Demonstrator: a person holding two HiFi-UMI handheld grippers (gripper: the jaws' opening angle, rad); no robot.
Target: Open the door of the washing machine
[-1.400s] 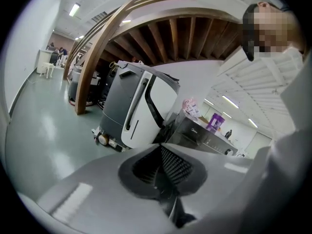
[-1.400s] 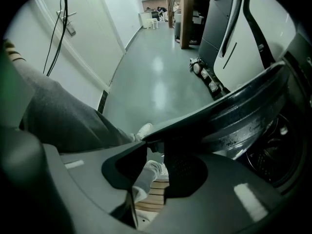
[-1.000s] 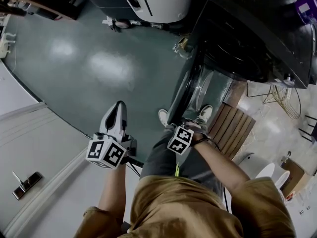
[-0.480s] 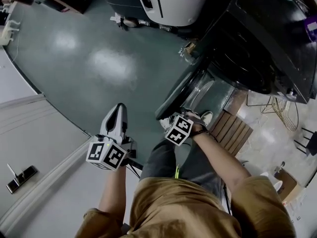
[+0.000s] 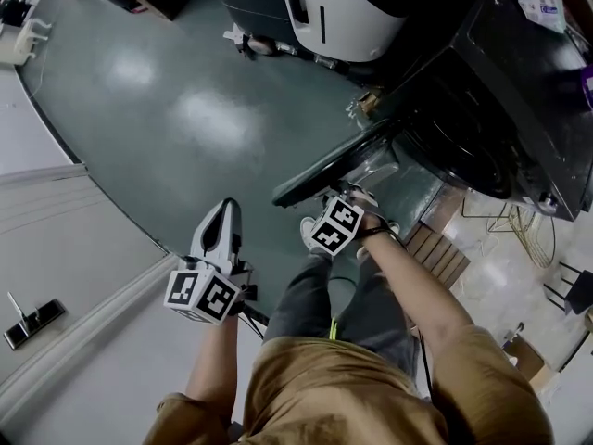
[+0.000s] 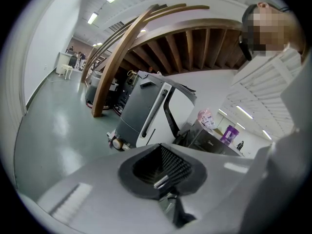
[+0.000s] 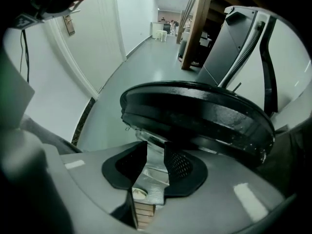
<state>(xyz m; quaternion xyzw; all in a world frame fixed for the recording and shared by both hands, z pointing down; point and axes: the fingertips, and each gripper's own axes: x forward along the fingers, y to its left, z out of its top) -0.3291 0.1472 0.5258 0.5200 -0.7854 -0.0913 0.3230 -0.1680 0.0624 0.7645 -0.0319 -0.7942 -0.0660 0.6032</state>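
Note:
The black washing machine (image 5: pixel 482 109) stands at the upper right of the head view. Its round dark door (image 5: pixel 324 170) is swung out over the green floor. My right gripper (image 5: pixel 355 193) points steeply down and is shut on the door's lower rim. In the right gripper view the black door (image 7: pixel 195 113) fills the middle, and its inner edge sits pinched between the pads of my right gripper (image 7: pixel 155 155). My left gripper (image 5: pixel 220 209) hangs over bare floor left of the door, shut and holding nothing. In the left gripper view my left gripper (image 6: pixel 163 172) faces the room.
A white and grey machine (image 5: pixel 352 7) stands beyond the door. A wooden slat mat (image 5: pixel 435 253) lies under the washer's front by the person's shoes (image 5: pixel 310 235). A white wall with a door handle (image 5: pixel 28 318) runs along the left. A wire rack (image 5: pixel 533 239) stands at the right.
The door has swung further out from the washer, toward the left of the view, with my right gripper holding it. My left gripper drifted only a little.

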